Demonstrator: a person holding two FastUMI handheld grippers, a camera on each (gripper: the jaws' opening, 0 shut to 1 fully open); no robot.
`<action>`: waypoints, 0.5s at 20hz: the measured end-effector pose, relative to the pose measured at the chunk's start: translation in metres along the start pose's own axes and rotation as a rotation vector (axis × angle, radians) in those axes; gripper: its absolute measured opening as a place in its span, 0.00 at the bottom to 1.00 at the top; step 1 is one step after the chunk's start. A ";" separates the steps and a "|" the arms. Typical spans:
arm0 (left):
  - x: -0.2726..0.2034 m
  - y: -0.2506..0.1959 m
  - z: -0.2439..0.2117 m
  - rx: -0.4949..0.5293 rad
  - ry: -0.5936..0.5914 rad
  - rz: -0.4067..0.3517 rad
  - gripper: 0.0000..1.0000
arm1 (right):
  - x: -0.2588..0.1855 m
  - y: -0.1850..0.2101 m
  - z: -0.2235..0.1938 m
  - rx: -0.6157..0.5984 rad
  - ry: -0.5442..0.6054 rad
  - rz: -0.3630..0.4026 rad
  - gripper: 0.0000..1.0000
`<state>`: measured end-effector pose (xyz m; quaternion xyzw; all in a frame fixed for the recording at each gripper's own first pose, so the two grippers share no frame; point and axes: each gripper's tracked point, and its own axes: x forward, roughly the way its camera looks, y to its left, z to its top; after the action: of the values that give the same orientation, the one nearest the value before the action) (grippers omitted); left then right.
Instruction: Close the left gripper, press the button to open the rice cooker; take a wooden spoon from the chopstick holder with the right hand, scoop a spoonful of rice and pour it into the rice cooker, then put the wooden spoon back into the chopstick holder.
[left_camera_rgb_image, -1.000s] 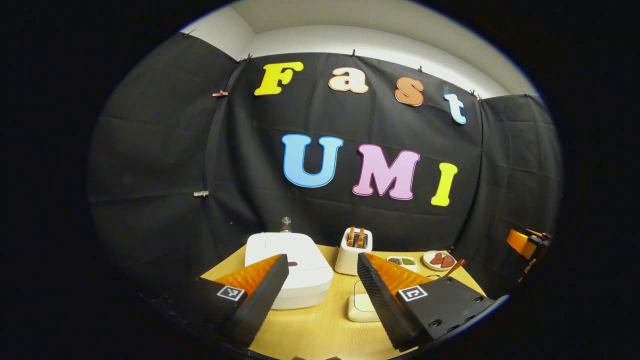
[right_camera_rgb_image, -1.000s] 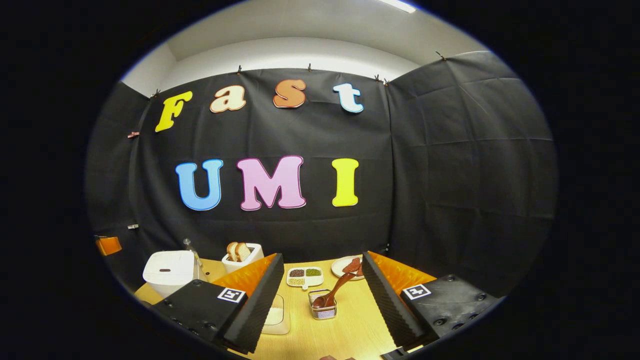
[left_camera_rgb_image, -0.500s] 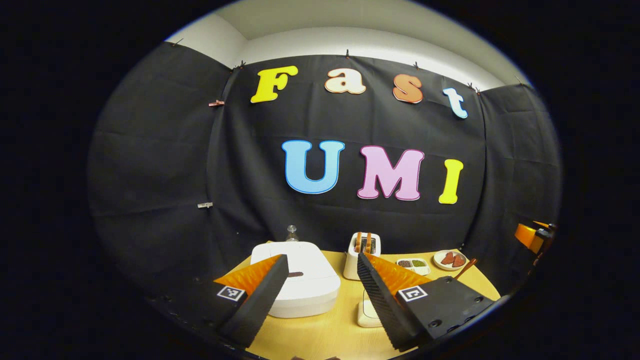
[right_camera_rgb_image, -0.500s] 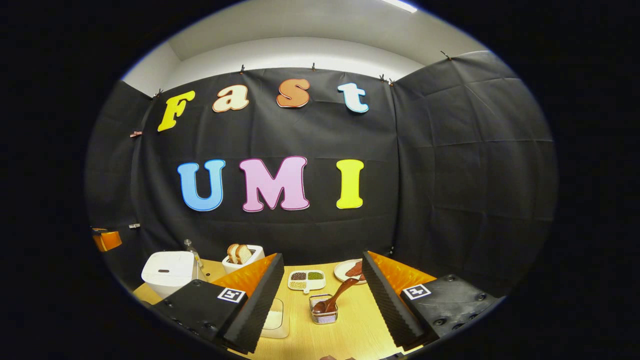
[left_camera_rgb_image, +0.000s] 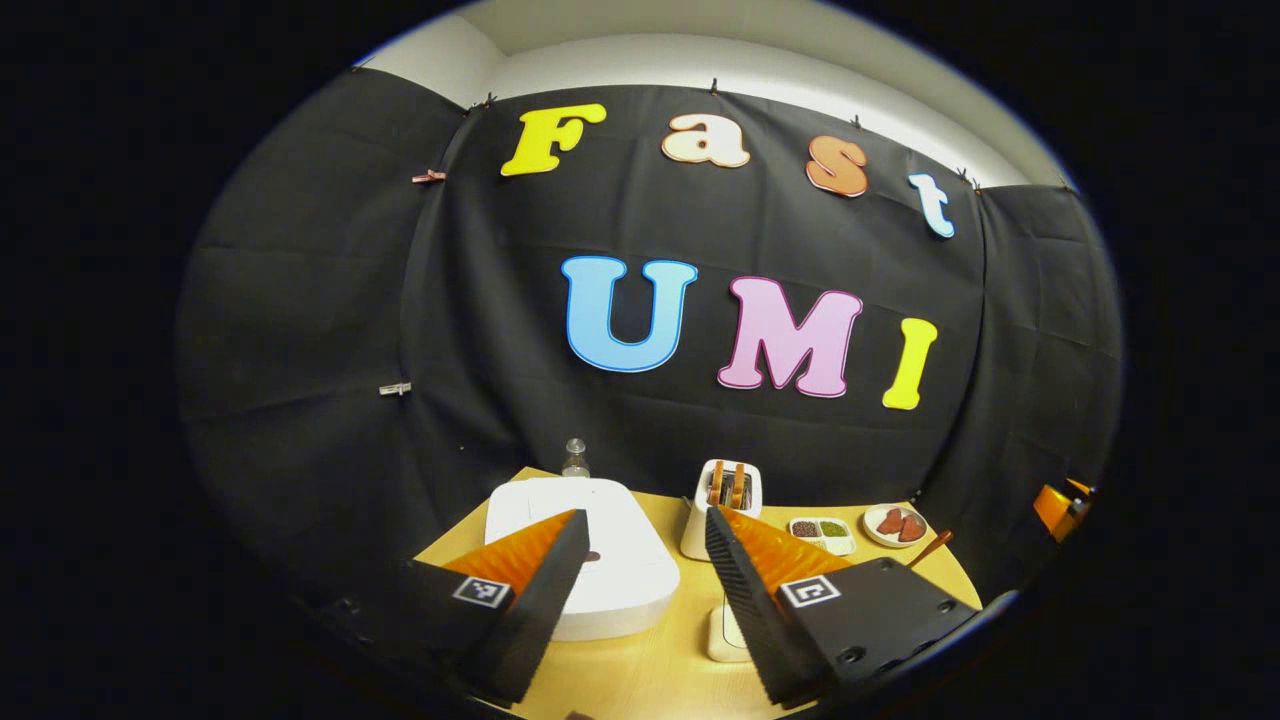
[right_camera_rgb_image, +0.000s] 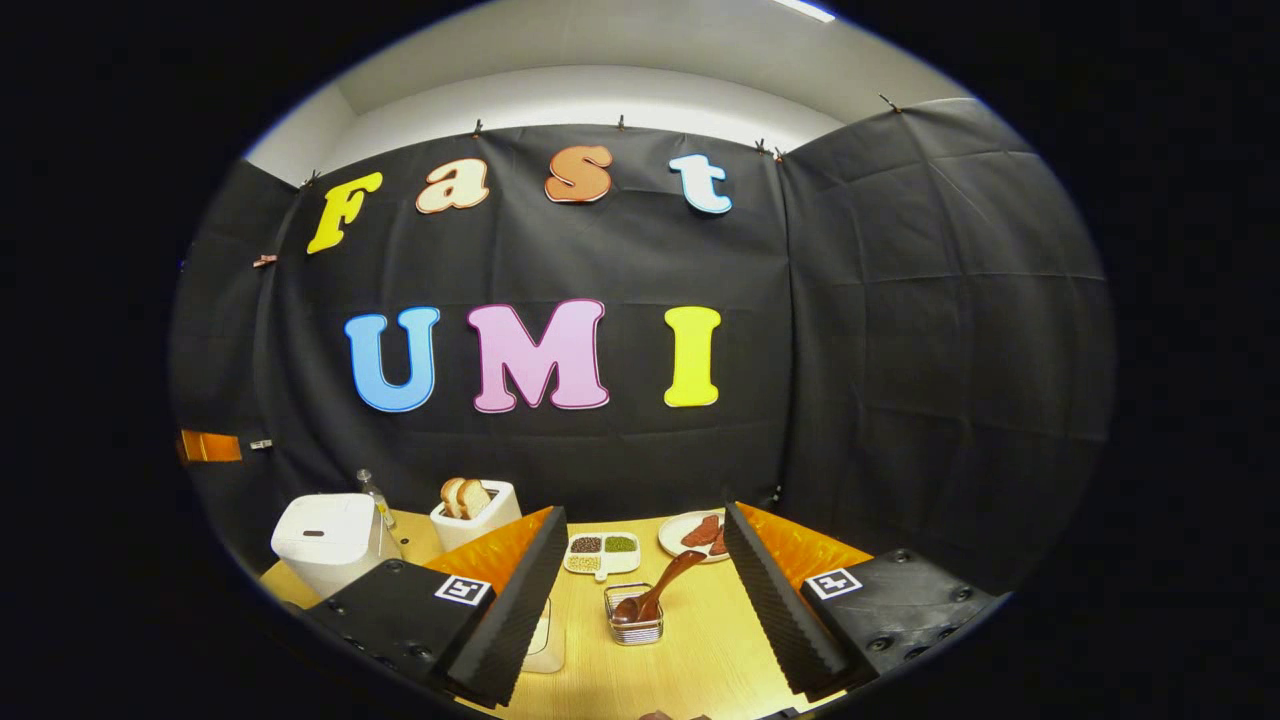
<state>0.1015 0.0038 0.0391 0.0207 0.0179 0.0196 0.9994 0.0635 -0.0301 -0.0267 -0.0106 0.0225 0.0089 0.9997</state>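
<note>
Since a second ago, I am seeing the left gripper (left_camera_rgb_image: 645, 590) narrowing its gap slightly and tilting, the rice cooker (left_camera_rgb_image: 610, 560) sitting just ahead between its fingers, lid down. It is holding nothing, and is not yet fully closed. The right gripper (right_camera_rgb_image: 645, 610) is drifting a little nearer the chopstick holder (right_camera_rgb_image: 633, 625), where the wooden spoon (right_camera_rgb_image: 660, 592) is leaning; its jaws are standing wide and empty. I am worrying that pressing with fingers apart could straddle the small dark button (left_camera_rgb_image: 594, 555) or slip off the smooth lid.
</note>
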 end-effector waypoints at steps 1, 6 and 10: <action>0.007 0.003 0.002 -0.003 0.011 -0.002 0.81 | 0.001 -0.002 -0.003 -0.002 0.006 -0.003 0.98; 0.051 0.014 -0.010 0.006 0.095 -0.058 0.35 | 0.005 -0.015 -0.013 -0.006 0.029 -0.031 0.98; 0.087 0.031 -0.037 -0.061 0.171 -0.056 0.08 | 0.004 -0.023 -0.028 -0.016 0.064 -0.050 0.98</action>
<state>0.1857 0.0397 0.0001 -0.0121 0.1030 -0.0061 0.9946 0.0665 -0.0533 -0.0542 -0.0196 0.0543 -0.0163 0.9982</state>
